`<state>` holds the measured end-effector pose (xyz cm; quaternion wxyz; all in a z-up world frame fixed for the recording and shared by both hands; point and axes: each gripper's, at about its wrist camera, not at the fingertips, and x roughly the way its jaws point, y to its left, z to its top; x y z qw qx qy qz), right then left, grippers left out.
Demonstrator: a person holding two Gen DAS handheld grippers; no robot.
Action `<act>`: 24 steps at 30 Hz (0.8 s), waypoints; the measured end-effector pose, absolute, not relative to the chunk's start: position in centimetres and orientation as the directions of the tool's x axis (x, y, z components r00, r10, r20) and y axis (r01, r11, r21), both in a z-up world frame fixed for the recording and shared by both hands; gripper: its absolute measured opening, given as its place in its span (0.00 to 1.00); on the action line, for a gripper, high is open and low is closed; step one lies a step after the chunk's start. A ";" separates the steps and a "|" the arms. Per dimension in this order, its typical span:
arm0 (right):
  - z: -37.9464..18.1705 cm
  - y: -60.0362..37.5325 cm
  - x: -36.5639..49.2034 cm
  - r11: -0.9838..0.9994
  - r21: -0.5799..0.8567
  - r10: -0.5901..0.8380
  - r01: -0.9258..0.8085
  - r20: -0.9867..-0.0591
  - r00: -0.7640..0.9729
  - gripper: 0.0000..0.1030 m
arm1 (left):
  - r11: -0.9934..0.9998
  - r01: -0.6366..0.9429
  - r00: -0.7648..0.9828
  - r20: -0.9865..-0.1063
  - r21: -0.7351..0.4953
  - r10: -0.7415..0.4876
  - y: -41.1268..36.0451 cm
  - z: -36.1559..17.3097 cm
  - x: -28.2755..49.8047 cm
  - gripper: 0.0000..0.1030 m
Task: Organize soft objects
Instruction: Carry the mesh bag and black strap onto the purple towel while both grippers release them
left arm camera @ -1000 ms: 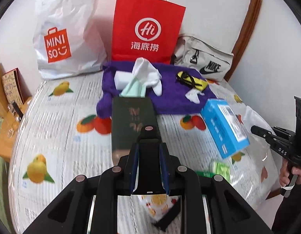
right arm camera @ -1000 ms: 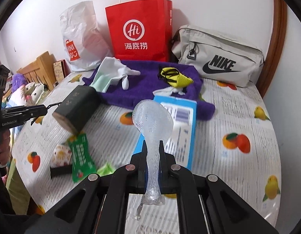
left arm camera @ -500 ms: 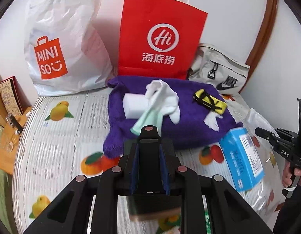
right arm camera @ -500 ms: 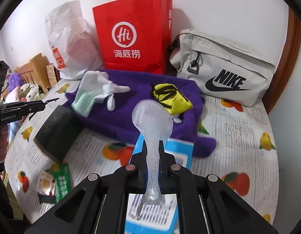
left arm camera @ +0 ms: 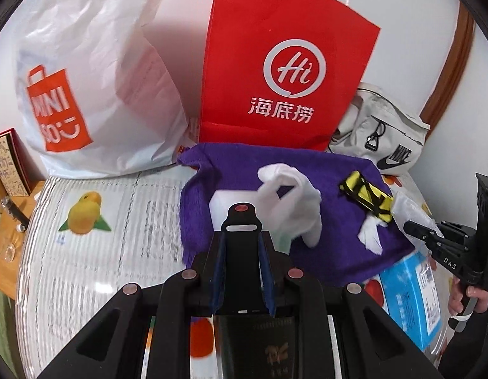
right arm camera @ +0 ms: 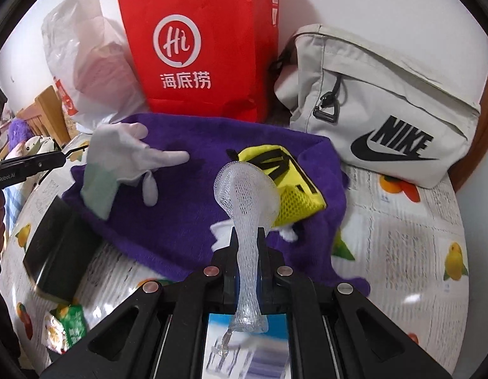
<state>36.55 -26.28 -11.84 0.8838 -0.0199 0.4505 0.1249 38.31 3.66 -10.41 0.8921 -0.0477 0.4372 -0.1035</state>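
- The right gripper [right arm camera: 247,252] is seen clenched on a white foam mesh sleeve [right arm camera: 247,195]; the sleeve's flared end stands up past the fingertips and its narrow end hangs out behind them.
- The left gripper [left arm camera: 242,230] is seen clamped on a flat black object [left arm camera: 241,268] held between blue-lined fingers; what that object is cannot be told.
- Below the gripped sleeve a purple towel [right arm camera: 187,214] is spread on a fruit-print tablecloth [right arm camera: 417,252].
- On the towel are noted a white glove [right arm camera: 127,154] with a pale green cuff and a yellow mesh pouch [right arm camera: 291,186] with black markings, well apart; a scrap of white tissue [left arm camera: 371,237] lies just beside the pouch.
- A dark rectangular box [right arm camera: 54,252] lies at the towel's near left edge, a blue box [left arm camera: 411,297] at its near right.
- Behind the towel, against the wall, are recorded a white Miniso plastic bag [left arm camera: 86,79], a red paper bag [left arm camera: 285,63] and a beige Nike bag [right arm camera: 379,104].
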 end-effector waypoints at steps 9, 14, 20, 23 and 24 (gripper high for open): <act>-13.9 -26.2 40.1 0.970 0.071 0.183 -0.233 -0.842 0.508 0.07 | 0.971 0.172 0.549 -0.802 -0.166 -0.235 2.4 -12.7 42.0 0.20; -14.5 -25.9 40.6 0.964 0.057 0.184 -0.260 -0.849 0.496 0.07 | 0.970 0.177 0.529 -0.815 -0.165 -0.236 1.9 -13.6 42.7 0.21; -14.8 -25.6 40.9 0.958 0.073 0.206 -0.278 -0.850 0.485 0.13 | 0.971 0.173 0.510 -0.829 -0.163 -0.230 1.8 -13.9 43.2 0.21; -14.8 -25.6 41.0 0.952 0.098 0.233 -0.291 -0.848 0.476 0.29 | 0.971 0.171 0.505 -0.831 -0.169 -0.234 2.0 -14.0 43.2 0.21; -14.8 -25.5 41.0 0.947 0.110 0.248 -0.300 -0.847 0.470 0.38 | 0.971 0.167 0.500 -0.834 -0.170 -0.233 2.0 -14.0 43.2 0.22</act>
